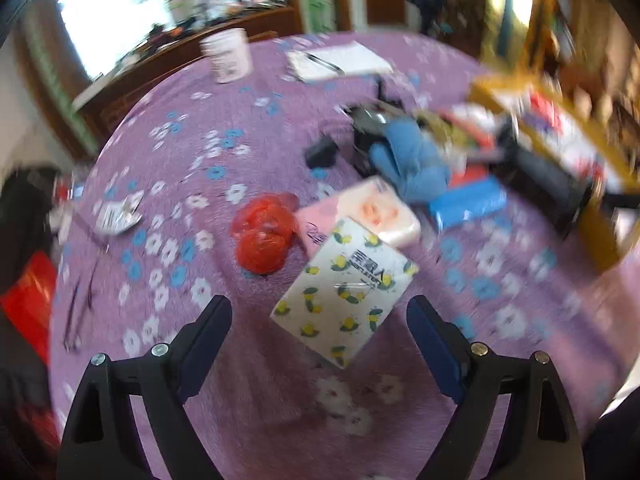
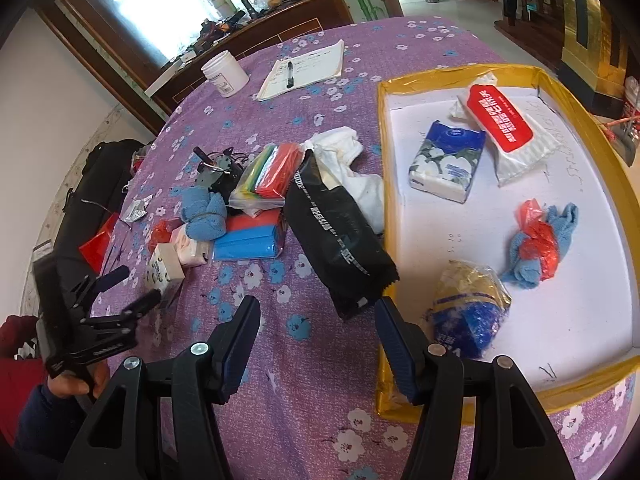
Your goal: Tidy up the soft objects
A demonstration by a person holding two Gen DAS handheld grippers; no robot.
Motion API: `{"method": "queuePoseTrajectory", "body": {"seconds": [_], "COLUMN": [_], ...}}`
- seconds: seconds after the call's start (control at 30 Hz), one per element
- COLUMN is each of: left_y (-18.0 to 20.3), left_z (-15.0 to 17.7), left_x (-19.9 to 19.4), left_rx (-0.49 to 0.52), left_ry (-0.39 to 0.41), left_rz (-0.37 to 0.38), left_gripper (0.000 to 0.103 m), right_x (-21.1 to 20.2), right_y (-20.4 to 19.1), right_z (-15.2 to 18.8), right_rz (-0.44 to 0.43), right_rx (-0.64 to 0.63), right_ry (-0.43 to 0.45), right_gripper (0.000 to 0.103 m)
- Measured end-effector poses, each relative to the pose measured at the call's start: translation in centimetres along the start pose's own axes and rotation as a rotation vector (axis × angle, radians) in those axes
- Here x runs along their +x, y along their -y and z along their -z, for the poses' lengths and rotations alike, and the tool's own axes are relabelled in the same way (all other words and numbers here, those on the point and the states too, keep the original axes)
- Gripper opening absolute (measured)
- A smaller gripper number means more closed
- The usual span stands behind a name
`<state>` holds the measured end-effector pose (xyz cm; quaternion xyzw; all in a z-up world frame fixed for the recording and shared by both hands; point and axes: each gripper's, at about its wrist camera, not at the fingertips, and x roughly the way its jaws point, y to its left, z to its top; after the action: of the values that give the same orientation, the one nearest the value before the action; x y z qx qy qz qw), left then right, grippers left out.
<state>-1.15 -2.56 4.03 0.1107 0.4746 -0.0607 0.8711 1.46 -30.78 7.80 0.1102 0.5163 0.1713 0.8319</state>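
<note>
A purple flowered tablecloth (image 2: 280,360) covers the table, with a mirrored wooden sideboard behind it, and the soft goods lie scattered across the cloth. Nearest the left gripper (image 1: 320,320), whose fingers are spread wide with nothing between them, lies the lemon-print tissue pack (image 1: 344,292), flat on the cloth just ahead of the fingertips. Touching its far corner is a pink tissue pack (image 1: 372,212), and just beside both sits a crumpled red bag (image 1: 262,236). Beyond them a blue towel (image 1: 412,160) is bunched next to a blue packet (image 1: 468,202), though the left view is blurred here. Over in the right view, the right gripper (image 2: 318,312) is open too, empty, hovering above the cloth with the tail end of a black pouch (image 2: 340,236) just ahead of its fingers; the pouch leans against the edge of the yellow-rimmed tray (image 2: 382,152). Behind the pouch lie a white cloth (image 2: 348,160) and a bag of coloured sheets (image 2: 272,176). Inside the tray, on its white floor: a floral tissue pack (image 2: 446,162), a red-labelled pack (image 2: 504,132), a blue towel tangled with red plastic (image 2: 538,242), and a blue-and-gold bag (image 2: 468,308). Far back stand a white jar (image 2: 225,73) and a notepad (image 2: 304,68) with a pen on it.
</note>
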Motion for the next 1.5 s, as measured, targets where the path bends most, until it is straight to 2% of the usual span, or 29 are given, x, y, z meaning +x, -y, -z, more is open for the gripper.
{"method": "queuePoseTrajectory", "body": {"seconds": [0.1, 0.27, 0.3, 0.33, 0.37, 0.47, 0.67, 0.8, 0.93, 1.0, 1.07, 1.23, 1.37, 1.5], "left_y": [0.8, 0.8, 0.9, 1.0, 1.1, 1.0, 1.0, 1.0, 1.0, 0.9, 0.8, 1.2, 2.4, 4.3], "left_z": [-0.4, -1.5, -1.6, -1.6, -1.6, -1.3, 0.1, 1.3, 2.1, 2.5, 2.7, 2.7, 2.8, 3.1], "left_x": [1.3, 3.1, 3.2, 3.3, 3.5, 3.6, 2.0, 0.9, 0.2, 0.1, -0.1, -0.3, -0.5, -1.0], "left_rx": [0.089, 0.082, 0.072, 0.059, 0.039, -0.025, -0.137, -0.210, -0.232, -0.246, -0.258, -0.296, -0.327, -0.335], "left_ry": [0.000, -0.003, -0.001, -0.001, -0.015, -0.027, -0.053, -0.058, -0.059, -0.064, -0.063, -0.068, -0.079, -0.094], "left_rz": [-0.086, -0.069, -0.072, -0.074, -0.062, -0.056, 0.057, 0.136, 0.139, 0.134, 0.136, 0.135, 0.132, 0.094], "left_gripper": [0.089, 0.088, 0.080, 0.060, 0.054, 0.053, 0.052, 0.052, 0.052, 0.052, 0.052, 0.052, 0.052, 0.052], "right_x": [-0.6, -1.2, -1.3, -1.2, -1.1, -0.3, 3.1, 6.9, 10.0, 10.5, 10.1, 7.6, 6.7, 6.6], "right_y": [0.6, 1.0, 0.8, 0.6, 0.4, -0.6, -3.2, -4.9, -5.0, -5.4, -5.4, -5.7, -5.9, -4.9], "right_z": [0.2, 0.2, 0.0, -0.2, -0.3, -1.0, -3.7, -4.9, -4.8, -4.3, -4.0, -2.3, -0.4, 0.6], "right_rz": [0.011, 0.026, 0.029, 0.030, 0.031, 0.042, 0.109, 0.241, 0.355, 0.398, 0.361, 0.107, -0.053, -0.110], "right_rx": [0.010, -0.002, -0.017, -0.029, -0.042, -0.099, -0.260, -0.409, -0.498, -0.551, -0.532, -0.449, -0.438, -0.470], "right_ry": [0.008, 0.015, 0.015, 0.012, 0.007, -0.016, -0.068, -0.124, -0.194, -0.192, -0.177, -0.197, -0.234, -0.262], "right_gripper": [0.064, 0.064, 0.064, 0.064, 0.064, 0.064, 0.064, 0.064, 0.063, 0.041, 0.037, 0.037, 0.037, 0.037]}}
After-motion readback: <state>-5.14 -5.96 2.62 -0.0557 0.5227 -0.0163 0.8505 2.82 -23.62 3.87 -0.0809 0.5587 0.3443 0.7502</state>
